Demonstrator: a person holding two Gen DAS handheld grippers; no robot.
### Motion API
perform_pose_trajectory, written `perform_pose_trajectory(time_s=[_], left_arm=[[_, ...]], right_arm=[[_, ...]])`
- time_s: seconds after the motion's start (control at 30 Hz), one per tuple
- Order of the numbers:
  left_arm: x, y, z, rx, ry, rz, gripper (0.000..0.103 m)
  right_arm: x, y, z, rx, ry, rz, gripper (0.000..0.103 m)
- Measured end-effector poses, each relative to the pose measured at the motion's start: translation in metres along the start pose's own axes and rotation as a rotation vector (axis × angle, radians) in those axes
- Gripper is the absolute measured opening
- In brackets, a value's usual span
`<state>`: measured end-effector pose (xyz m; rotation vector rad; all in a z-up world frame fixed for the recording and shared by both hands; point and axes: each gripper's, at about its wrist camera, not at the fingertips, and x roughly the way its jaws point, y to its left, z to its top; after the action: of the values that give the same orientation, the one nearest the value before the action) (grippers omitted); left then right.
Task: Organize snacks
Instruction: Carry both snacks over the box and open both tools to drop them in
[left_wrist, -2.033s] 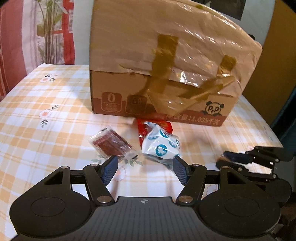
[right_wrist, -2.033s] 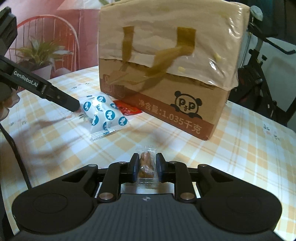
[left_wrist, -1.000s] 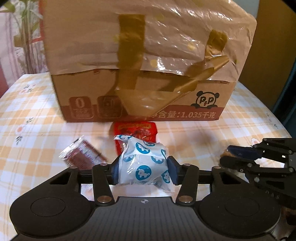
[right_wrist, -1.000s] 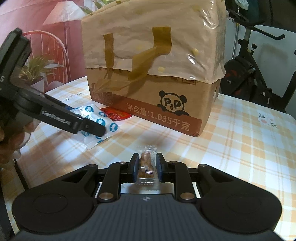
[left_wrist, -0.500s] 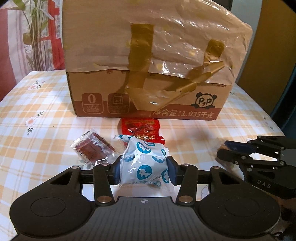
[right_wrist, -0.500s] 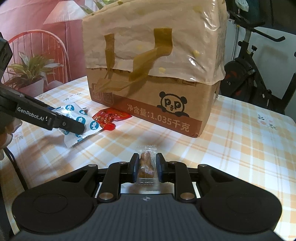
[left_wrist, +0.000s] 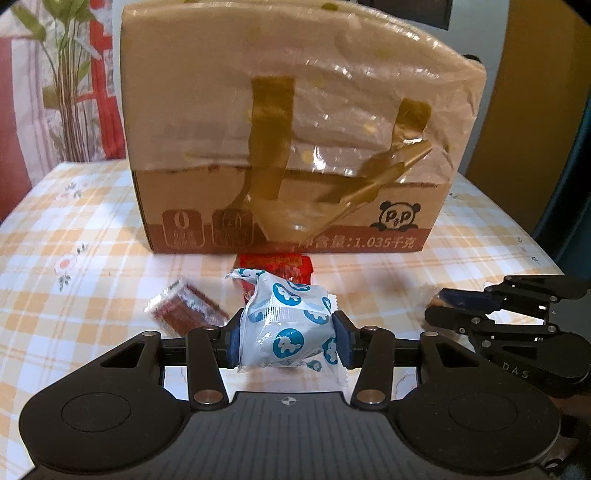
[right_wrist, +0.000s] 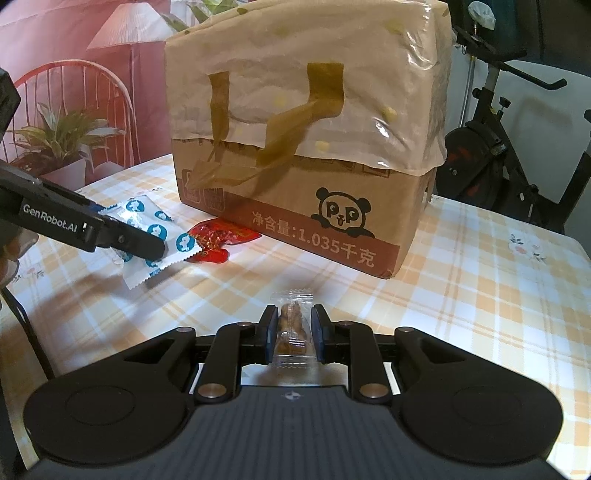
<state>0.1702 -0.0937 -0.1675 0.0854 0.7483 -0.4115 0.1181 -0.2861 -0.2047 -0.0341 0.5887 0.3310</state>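
My left gripper (left_wrist: 286, 341) is shut on a white snack packet with blue circles (left_wrist: 288, 325) and holds it above the table; both show at the left of the right wrist view (right_wrist: 155, 229). My right gripper (right_wrist: 294, 332) is shut on a small clear-wrapped brown snack (right_wrist: 293, 328). It shows at the right of the left wrist view (left_wrist: 461, 306). A red packet (left_wrist: 280, 267) lies in front of the taped cardboard box (left_wrist: 295, 147), and also shows in the right wrist view (right_wrist: 218, 240). A dark red packet (left_wrist: 184, 306) lies to the left.
The box (right_wrist: 306, 129) stands on a table with a checked cloth (left_wrist: 74, 240). A plant (right_wrist: 62, 144) and a red chair stand beyond the table's left side. An exercise bike (right_wrist: 517, 147) stands at the right.
My left gripper has closed on the white and blue packet and lifted it off the table, nearer the box. My right gripper still holds its snack, almost still.
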Motion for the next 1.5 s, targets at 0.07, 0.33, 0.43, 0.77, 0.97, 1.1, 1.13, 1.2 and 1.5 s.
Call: perform_pose_trajectory(time_s=[0.07,0.33,0.43,0.77,0.97,1.1,1.13,1.2,1.5], left_arm=[[-0.006,0.000,0.003,0.005,-0.025,0.001,0.050],[-0.042,0.002,0.027,0.029,-0.175,0.001,0.050],[-0.061,0.004,0.045,0.035,-0.247,-0.007,0.050],[-0.089,0.001,0.140,0.068,-0.438,-0.053,0.050],[-0.070,0.009,0.183,0.038,-0.451,-0.050,0.050],[-0.044,0.014,0.200,0.013,-0.395,-0.029,0.050],[-0.038,0.015,0.201,0.009,-0.379,-0.021,0.050],[-0.025,0.015,0.203,0.006,-0.345,-0.005,0.050],[0.009,0.025,0.203,-0.023,-0.247,0.030,0.051]], right_arm=[[-0.001,-0.001,0.000,0.000,-0.006,0.004,0.021],[-0.012,-0.003,0.010,-0.002,-0.039,-0.022,0.021],[-0.024,-0.003,0.026,-0.018,-0.080,-0.021,0.022],[-0.064,-0.002,0.133,-0.125,-0.304,0.007,0.021],[-0.052,-0.023,0.181,-0.066,-0.337,-0.040,0.022],[-0.033,-0.046,0.198,0.016,-0.293,-0.097,0.022],[-0.027,-0.051,0.200,0.038,-0.276,-0.110,0.022],[-0.019,-0.058,0.201,0.059,-0.250,-0.129,0.022],[-0.002,-0.067,0.194,0.095,-0.170,-0.150,0.021]])
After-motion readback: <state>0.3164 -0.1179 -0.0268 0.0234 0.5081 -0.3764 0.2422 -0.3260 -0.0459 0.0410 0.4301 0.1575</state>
